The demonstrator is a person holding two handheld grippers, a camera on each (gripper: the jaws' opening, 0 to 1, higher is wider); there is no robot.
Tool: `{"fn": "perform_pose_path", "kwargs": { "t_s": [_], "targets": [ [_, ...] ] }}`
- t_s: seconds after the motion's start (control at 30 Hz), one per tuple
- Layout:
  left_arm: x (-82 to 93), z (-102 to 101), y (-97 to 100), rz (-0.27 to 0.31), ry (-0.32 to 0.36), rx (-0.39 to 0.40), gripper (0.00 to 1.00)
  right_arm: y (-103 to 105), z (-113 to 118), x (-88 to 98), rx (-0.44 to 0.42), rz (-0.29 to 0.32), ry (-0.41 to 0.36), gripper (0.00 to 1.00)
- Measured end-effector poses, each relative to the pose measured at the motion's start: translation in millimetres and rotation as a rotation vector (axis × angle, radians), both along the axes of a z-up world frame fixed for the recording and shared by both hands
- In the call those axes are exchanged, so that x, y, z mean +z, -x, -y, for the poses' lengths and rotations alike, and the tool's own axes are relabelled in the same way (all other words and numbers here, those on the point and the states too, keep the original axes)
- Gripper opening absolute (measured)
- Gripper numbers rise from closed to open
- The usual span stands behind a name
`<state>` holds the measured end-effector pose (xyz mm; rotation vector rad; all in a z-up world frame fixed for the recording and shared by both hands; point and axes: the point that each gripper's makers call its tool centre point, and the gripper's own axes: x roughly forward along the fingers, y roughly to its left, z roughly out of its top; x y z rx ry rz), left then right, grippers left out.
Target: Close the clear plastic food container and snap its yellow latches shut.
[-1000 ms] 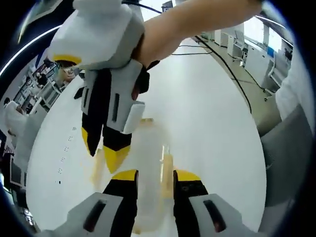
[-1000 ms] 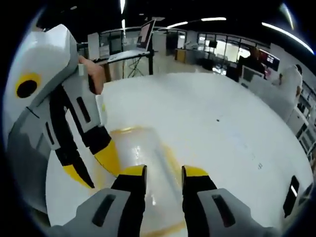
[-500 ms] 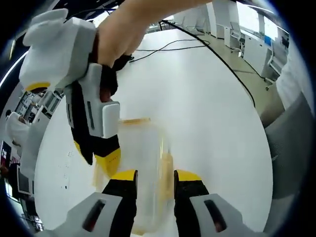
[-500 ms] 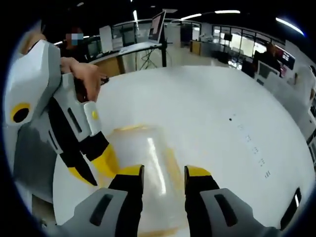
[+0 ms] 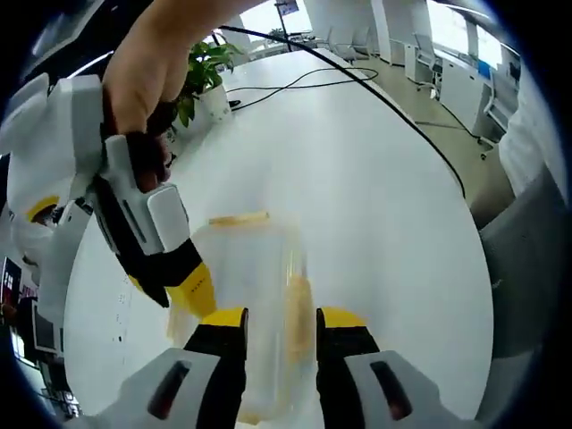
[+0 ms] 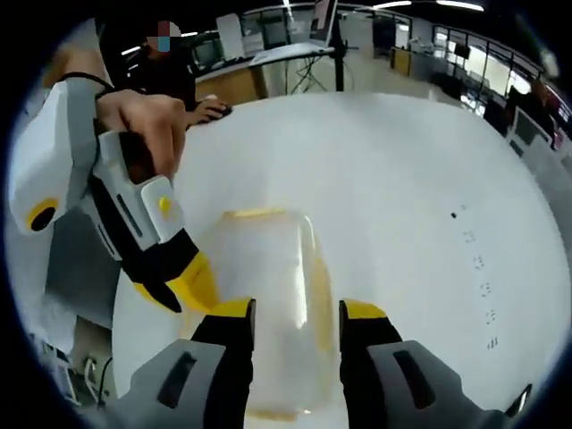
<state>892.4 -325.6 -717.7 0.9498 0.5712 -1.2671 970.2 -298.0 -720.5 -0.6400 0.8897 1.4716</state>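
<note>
The clear plastic food container (image 5: 255,295) is seen lying on the white counter (image 5: 375,206), with its long axis running away from the left tool (image 5: 279,332) along that tool's line of sight. In the left gripper view its near end is set between the two yellow-tipped jaws, which stand narrowly apart at either side of it; whether the jaws press on the walls cannot be told. A yellow latch (image 5: 238,218) is seen across the far end, and another yellow strip (image 5: 296,306) runs along the side nearest the right-hand jaw.

In the right gripper view the container (image 6: 268,277) is again seen lengthwise, its near end reaching in between the jaws of the right tool (image 6: 295,323), which are also held narrowly apart at its two sides. Contact cannot be judged here either. A yellow latch (image 6: 255,214) is seen at the far end, and a yellow strip (image 6: 319,290) along the side.

The other tool is seen at the left of each view, its yellow tip lowered to just beside the container's side edge: the right tool (image 5: 192,290) in the left gripper view, the left tool (image 6: 183,286) in the right gripper view. Each is gripped by a hand (image 6: 143,121). A potted plant (image 5: 201,76) and black cables (image 5: 313,82) are seen at the far edge of the counter.
</note>
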Motion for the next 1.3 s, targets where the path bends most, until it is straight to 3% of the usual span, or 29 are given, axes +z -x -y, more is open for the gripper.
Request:
{"fn": "perform_pose_path", "kwargs": {
  "t_s": [0.27, 0.53, 0.9, 1.3],
  "targets": [
    [0.3, -0.2, -2.7, 0.012, -0.003, -0.001, 0.22, 2.9, 0.0, -2.5, 0.039, -0.093, 0.047, 0.34],
    [0.5, 0.3, -5.4, 0.042, -0.022, -0.010, 0.21, 1.7, 0.9, -5.3, 0.009, -0.174, 0.066, 0.37],
    [0.3, 2.8, -6.9, 0.057, -0.059, -0.009, 0.22, 15.7, 3.2, -3.4, 0.001, -0.223, 0.073, 0.39],
    [0.0, 2.9, -7.9, 0.047, -0.069, 0.002, 0.21, 12.1, 3.2, -6.3, -0.014, -0.261, 0.092, 0.39]
  ]
}}
